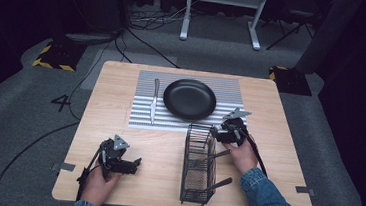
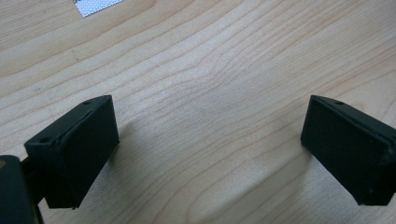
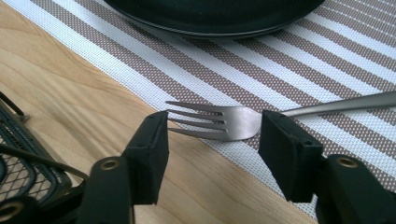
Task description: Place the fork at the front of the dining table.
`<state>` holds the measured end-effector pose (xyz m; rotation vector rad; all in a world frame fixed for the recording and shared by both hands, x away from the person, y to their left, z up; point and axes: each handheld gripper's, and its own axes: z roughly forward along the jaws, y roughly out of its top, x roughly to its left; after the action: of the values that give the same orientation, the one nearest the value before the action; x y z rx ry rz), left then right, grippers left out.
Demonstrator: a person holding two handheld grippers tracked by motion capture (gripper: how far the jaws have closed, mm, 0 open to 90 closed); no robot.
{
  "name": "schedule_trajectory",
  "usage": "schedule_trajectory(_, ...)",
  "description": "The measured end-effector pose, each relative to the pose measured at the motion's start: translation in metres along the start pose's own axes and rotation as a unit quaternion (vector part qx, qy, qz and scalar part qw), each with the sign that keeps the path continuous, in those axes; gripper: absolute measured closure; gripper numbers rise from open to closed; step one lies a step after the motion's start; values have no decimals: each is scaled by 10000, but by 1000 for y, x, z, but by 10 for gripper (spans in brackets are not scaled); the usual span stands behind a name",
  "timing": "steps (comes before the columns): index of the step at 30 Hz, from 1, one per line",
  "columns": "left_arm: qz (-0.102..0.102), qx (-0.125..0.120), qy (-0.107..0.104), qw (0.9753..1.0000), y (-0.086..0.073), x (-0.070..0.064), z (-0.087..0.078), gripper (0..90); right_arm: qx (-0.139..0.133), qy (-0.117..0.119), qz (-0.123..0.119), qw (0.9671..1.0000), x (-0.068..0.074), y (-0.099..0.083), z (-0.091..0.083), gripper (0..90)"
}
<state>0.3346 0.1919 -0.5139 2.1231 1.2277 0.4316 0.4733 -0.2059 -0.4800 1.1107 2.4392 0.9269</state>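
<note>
While the high view looked down, a black plate and a knife lay on a striped placemat at frame centre, a wire basket below them on the desk. Left hand-held gripper sat lower left.

Its own view showed jaws spread over bare wood.

Right hand-held gripper view: jaws apart, a fork lying just beyond them on the placemat's edge.
</note>
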Motion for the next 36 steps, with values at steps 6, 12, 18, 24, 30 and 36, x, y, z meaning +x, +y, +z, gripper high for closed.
schedule_trajectory(6,0,0,1,10000,0,0,0,43,25,-127,111,9999,-11,-7,-4,427)
schedule_trajectory(12,1,0,1,10000,0,0,0,43,86,-271,230,9993,-24,-15,-10,433)
schedule_trajectory(18,-1,0,0,10000,0,0,0,43,130,-432,265,9986,-31,-16,-13,437)
schedule_trajectory(24,1,0,0,10000,0,0,0,43,171,-561,461,9972,-45,-21,-18,436)
schedule_trajectory(30,-1,0,0,10000,0,0,0,43,126,-518,500,9973,-48,-22,-26,433)
schedule_trajectory(36,0,1,0,10000,0,0,0,43,-47,-445,367,9983,-43,-14,-30,428)
